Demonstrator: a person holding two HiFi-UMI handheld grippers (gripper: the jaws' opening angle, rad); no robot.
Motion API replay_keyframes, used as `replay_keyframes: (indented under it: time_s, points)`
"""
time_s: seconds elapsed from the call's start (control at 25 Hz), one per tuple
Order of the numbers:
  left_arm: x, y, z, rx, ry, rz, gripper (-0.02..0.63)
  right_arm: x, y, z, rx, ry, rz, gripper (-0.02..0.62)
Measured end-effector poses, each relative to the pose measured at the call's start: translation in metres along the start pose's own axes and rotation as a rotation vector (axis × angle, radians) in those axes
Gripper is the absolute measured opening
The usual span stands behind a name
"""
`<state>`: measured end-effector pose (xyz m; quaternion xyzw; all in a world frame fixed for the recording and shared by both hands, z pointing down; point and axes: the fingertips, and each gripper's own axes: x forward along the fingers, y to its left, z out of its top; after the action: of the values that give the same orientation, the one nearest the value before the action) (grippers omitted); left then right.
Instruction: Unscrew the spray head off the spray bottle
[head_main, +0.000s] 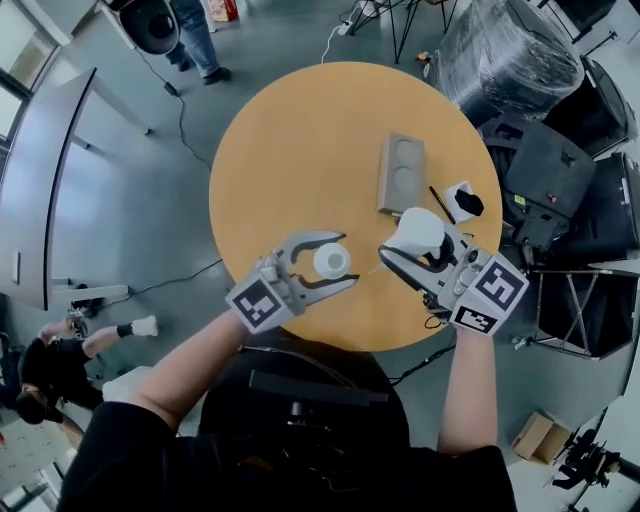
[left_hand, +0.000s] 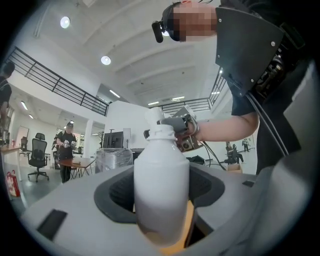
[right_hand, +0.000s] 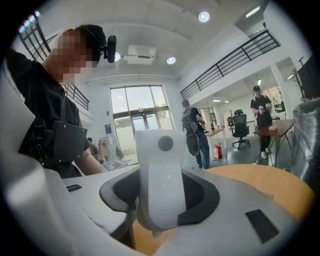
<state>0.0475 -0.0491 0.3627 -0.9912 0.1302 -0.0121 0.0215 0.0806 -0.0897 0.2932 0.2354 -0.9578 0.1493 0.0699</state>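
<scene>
Over the near side of the round orange table (head_main: 300, 140), my left gripper (head_main: 341, 260) is shut on the body of a white spray bottle (head_main: 331, 261). In the left gripper view the bottle (left_hand: 161, 180) stands upright between the jaws, its threaded neck (left_hand: 161, 132) bare. My right gripper (head_main: 398, 240) is shut on the white spray head (head_main: 420, 232), held apart from the bottle, just to its right. In the right gripper view the spray head (right_hand: 160, 175) fills the gap between the jaws. The right gripper (left_hand: 181, 131) also shows behind the bottle's neck.
A grey tray with two round recesses (head_main: 401, 174) lies on the far right of the table. Beside it are a thin black stick (head_main: 441, 203) and a small white and black object (head_main: 464, 201). Black cases (head_main: 545, 180) and a wrapped bundle (head_main: 510, 50) crowd the floor at right.
</scene>
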Motion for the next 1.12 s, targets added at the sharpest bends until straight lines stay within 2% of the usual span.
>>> replay_keyframes:
  time_s: [0.24, 0.4, 0.6, 0.92, 1.12]
  points:
    - [0.005, 0.023, -0.026, -0.013, -0.012, 0.012, 0.304, 0.026, -0.035, -0.077, 0.122, 0.150, -0.040, 0.210]
    - [0.013, 0.039, -0.056, -0.020, -0.016, 0.028, 0.304, 0.042, -0.061, -0.127, 0.184, 0.209, -0.059, 0.210]
    - [0.018, 0.052, -0.107, -0.053, -0.013, 0.020, 0.304, 0.064, -0.088, -0.189, 0.228, 0.287, -0.080, 0.210]
    - [0.040, 0.071, -0.202, -0.094, 0.047, 0.039, 0.304, 0.088, -0.133, -0.287, 0.328, 0.361, -0.095, 0.210]
    - [0.051, 0.085, -0.259, -0.107, 0.049, 0.061, 0.304, 0.107, -0.159, -0.345, 0.395, 0.394, -0.113, 0.210]
